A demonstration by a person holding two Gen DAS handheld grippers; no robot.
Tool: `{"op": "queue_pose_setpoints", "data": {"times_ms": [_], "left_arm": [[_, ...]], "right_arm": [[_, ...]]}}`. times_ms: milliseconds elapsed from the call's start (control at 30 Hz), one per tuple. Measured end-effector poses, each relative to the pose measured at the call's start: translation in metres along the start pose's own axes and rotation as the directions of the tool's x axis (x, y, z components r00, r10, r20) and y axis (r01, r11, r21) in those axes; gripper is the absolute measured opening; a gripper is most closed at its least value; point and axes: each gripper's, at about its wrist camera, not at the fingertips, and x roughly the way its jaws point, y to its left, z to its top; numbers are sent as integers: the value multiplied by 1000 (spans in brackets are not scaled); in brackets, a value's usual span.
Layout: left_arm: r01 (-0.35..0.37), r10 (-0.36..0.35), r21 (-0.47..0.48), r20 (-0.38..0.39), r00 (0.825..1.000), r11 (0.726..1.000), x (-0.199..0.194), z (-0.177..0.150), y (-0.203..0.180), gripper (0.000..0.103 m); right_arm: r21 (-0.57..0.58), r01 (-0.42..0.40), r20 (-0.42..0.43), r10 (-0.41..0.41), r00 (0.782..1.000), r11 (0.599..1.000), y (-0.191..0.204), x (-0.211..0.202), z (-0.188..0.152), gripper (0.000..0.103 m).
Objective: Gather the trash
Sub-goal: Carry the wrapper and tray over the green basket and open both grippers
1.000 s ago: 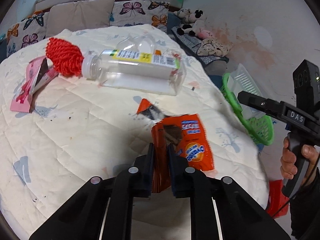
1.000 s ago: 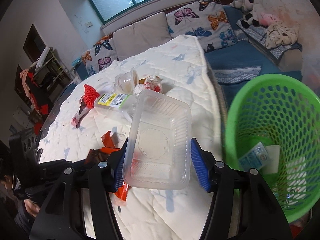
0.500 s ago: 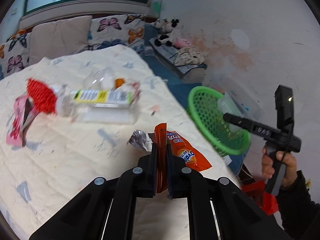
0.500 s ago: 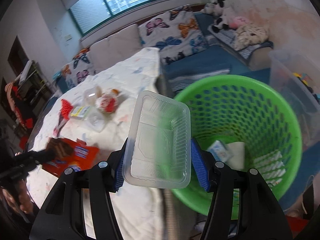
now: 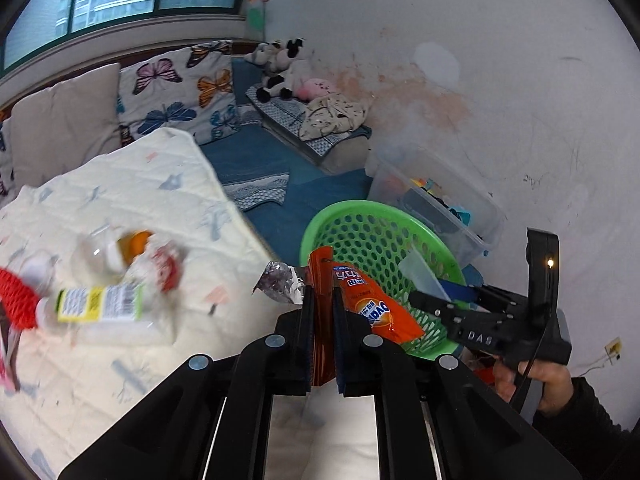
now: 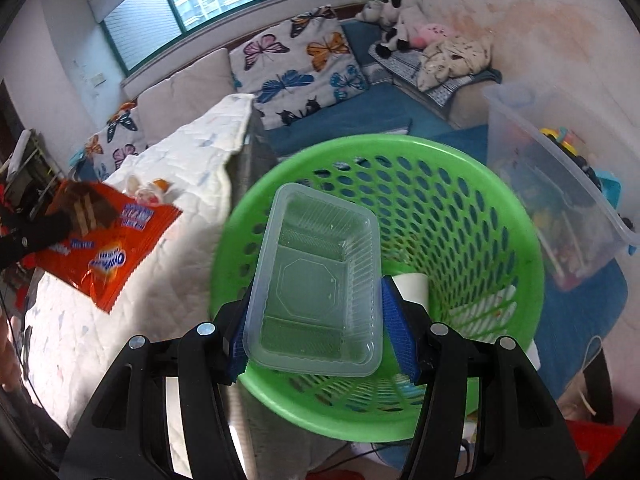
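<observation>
While your left gripper [image 5: 322,312] is clamped tight on the orange snack wrapper [image 5: 360,304], its two fingers pressed together on the folded foil at the lower middle of the left wrist view, the wrapper's free end fans out to the right over the near rim of the green basket [image 5: 360,216]. A torn silver flap of the same wrapper sticks out to the left of the fingers.

In the right wrist view, your right gripper [image 6: 316,320] holds the clear plastic tray [image 6: 316,280] by its two long sides, the blue pads pressed against its walls, jaws partway apart to fit its width. The tray hangs tilted over the open mouth of the basket, in the centre of the frame, above a white paper cup [image 6: 412,286] and other scraps lying inside.

At the left edge of that same view you can see the wrapper held up over the white quilt [image 6: 192,168]. Your right hand [image 5: 552,384], in a dark sleeve, shows at the lower right of the left wrist view.

On the quilt, at the middle left of the left wrist view, lie a clear plastic bottle [image 5: 100,308] with a yellow label, a red mesh net [image 5: 16,300] touching its cap end, and a blurred clump of smaller wrappers [image 5: 136,256] just beyond. A clear storage bin [image 5: 440,200] stands behind the basket, against the wall.
</observation>
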Motion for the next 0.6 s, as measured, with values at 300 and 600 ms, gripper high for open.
{"op": "queue_pose_setpoints", "data": {"times_ms": [300, 600], "left_arm": [[-3, 5, 35, -41, 999, 999, 39, 13, -22, 8], [-1, 5, 38, -86, 996, 999, 70, 12, -33, 9]], "right_arm": [[37, 12, -2, -12, 1000, 999, -20, 0, -4, 67], [57, 12, 24, -13, 1000, 998, -32, -13, -5, 70]]}}
